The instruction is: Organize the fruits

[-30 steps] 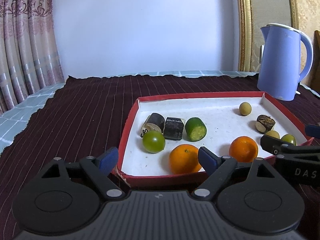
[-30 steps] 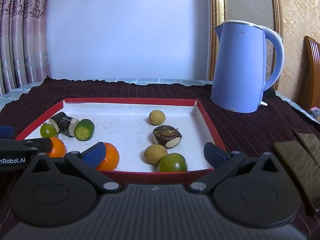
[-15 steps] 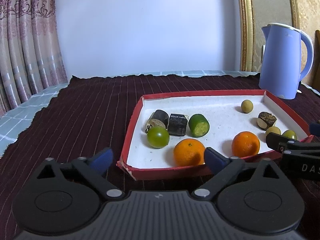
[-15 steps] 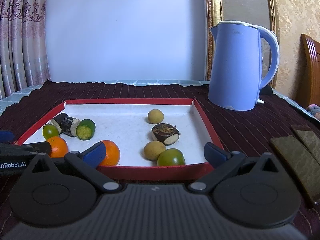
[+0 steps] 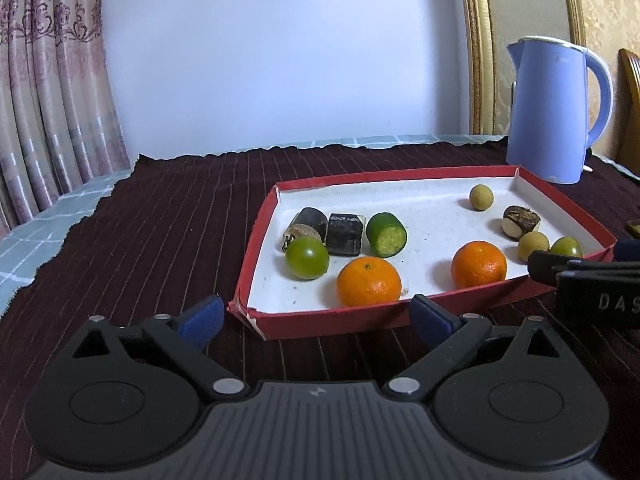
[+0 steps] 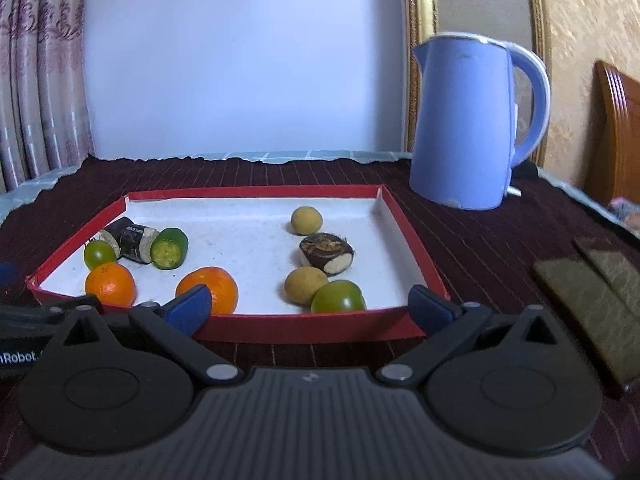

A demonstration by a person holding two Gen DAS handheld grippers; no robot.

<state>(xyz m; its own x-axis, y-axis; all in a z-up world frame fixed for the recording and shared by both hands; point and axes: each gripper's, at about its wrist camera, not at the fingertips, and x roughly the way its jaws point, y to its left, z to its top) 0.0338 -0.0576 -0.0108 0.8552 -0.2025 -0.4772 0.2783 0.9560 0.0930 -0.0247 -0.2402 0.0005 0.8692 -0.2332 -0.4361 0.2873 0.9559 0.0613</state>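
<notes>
A red tray [image 5: 256,256] with a white floor holds the fruit; it also shows in the right wrist view [image 6: 404,236]. At its left lie two dark cane pieces [image 5: 344,234], a green cut piece [image 5: 386,234], a green tomato [image 5: 307,258] and an orange [image 5: 368,282]. A second orange [image 5: 479,264] sits mid-front. At the right are two longans [image 6: 306,220], a dark chestnut-like piece [image 6: 327,255] and another green tomato [image 6: 338,297]. My left gripper [image 5: 316,316] is open and empty before the tray's front left corner. My right gripper [image 6: 310,306] is open and empty at the front rim.
A blue kettle [image 6: 468,124] stands behind the tray's right corner. Two dark flat objects [image 6: 592,292] lie on the cloth to the right. The dark striped tablecloth [image 5: 160,220] spreads left of the tray, with its edge and a curtain [image 5: 48,80] beyond.
Both grippers have drawn back from the tray, so it sits farther away in both views. The fruit has not moved. Both stay open and empty.
</notes>
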